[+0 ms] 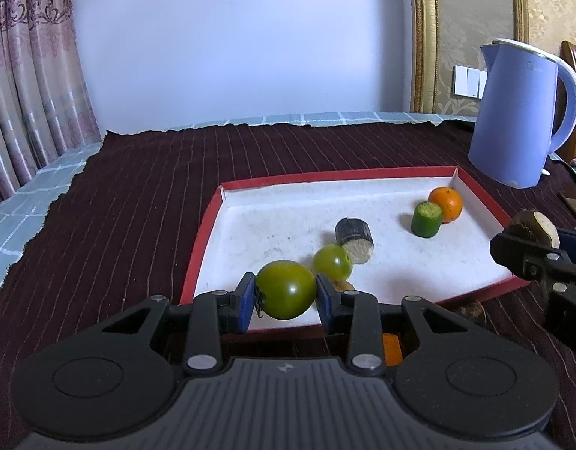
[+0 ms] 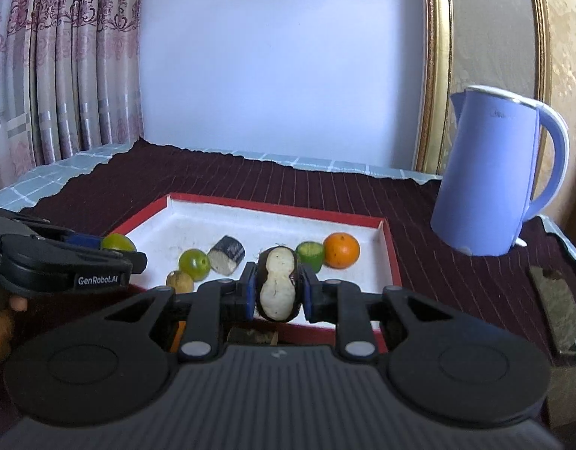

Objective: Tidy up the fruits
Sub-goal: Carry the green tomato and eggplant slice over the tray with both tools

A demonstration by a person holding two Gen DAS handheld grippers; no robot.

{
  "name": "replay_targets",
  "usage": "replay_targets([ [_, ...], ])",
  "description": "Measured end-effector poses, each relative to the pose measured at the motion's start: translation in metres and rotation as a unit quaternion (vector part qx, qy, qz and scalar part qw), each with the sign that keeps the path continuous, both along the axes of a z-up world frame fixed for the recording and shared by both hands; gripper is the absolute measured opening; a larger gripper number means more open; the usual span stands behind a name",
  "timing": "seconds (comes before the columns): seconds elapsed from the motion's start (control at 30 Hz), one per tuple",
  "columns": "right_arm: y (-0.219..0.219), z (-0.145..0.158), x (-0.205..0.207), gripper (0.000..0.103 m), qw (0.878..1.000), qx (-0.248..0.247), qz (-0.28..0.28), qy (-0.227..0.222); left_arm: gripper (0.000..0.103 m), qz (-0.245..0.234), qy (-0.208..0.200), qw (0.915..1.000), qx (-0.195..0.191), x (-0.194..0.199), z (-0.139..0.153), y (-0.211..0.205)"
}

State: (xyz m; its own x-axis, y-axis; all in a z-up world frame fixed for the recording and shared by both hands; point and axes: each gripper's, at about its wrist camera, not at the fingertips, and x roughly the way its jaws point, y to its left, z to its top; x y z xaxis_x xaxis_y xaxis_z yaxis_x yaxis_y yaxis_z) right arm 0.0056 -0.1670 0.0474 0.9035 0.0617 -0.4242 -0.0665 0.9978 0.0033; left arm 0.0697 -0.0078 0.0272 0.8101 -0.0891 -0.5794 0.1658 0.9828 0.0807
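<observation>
I've got the left tongs [image 1: 286, 296] pinching a green tomato [image 1: 286, 289] over the near rim of the red tray [image 1: 197, 247], and the right tongs [image 2: 277, 288] clamped on a dark-skinned, white-fleshed fruit piece [image 2: 276, 285], both seemingly ready to drop in. Open white floor sits behind the tray's near rim, left of the orange [image 2: 341, 250], so I reckon there's room to lower without nudging anything

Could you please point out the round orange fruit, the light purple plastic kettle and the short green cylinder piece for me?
round orange fruit [image 2: 341, 250], right wrist view, middle of its skin.
light purple plastic kettle [image 1: 518, 127], left wrist view, middle of its body.
short green cylinder piece [image 1: 425, 220], left wrist view, its side wall.
</observation>
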Motion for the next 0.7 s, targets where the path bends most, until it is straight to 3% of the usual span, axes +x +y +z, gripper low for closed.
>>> replay_targets([
  [0.7, -0.003, 0.011, 0.036, 0.022, 1.000, 0.006, 0.003, -0.003, 0.033, 0.017, 0.003, 0.9997, 0.020, 0.042, 0.006, -0.005],
])
